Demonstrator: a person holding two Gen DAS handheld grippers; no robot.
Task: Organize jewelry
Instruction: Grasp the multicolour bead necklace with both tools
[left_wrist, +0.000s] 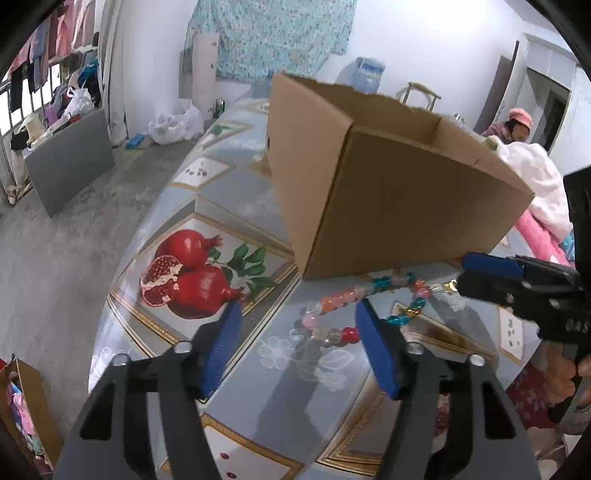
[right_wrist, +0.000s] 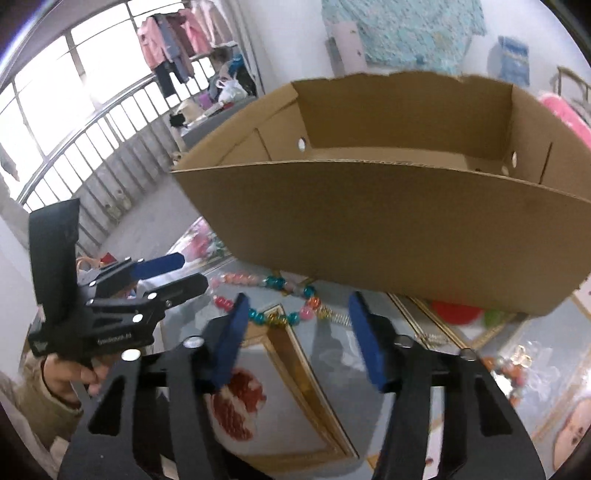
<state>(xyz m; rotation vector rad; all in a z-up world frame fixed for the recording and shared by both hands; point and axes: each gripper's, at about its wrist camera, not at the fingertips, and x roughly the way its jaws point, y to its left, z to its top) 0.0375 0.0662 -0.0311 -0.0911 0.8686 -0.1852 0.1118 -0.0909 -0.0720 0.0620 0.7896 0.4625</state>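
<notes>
A necklace of coloured beads (left_wrist: 343, 299) lies on the table just in front of an open cardboard box (left_wrist: 388, 192). My left gripper (left_wrist: 299, 314) is open and hovers over the near end of the beads. My right gripper (right_wrist: 295, 306) is open and empty above the necklace (right_wrist: 273, 299), which lies below the box's (right_wrist: 388, 229) front wall. In the left wrist view the right gripper (left_wrist: 461, 273) comes in from the right beside the gold clasp end. In the right wrist view the left gripper (right_wrist: 184, 273) is at the left, near the beads. The box looks empty inside.
The table (left_wrist: 266, 387) has a glossy cloth printed with pomegranates (left_wrist: 192, 269). White and pink fabric (left_wrist: 535, 195) lies behind the box on the right. More small beads (right_wrist: 513, 365) lie on the table at the right. The table's left edge drops to a concrete floor (left_wrist: 55, 266).
</notes>
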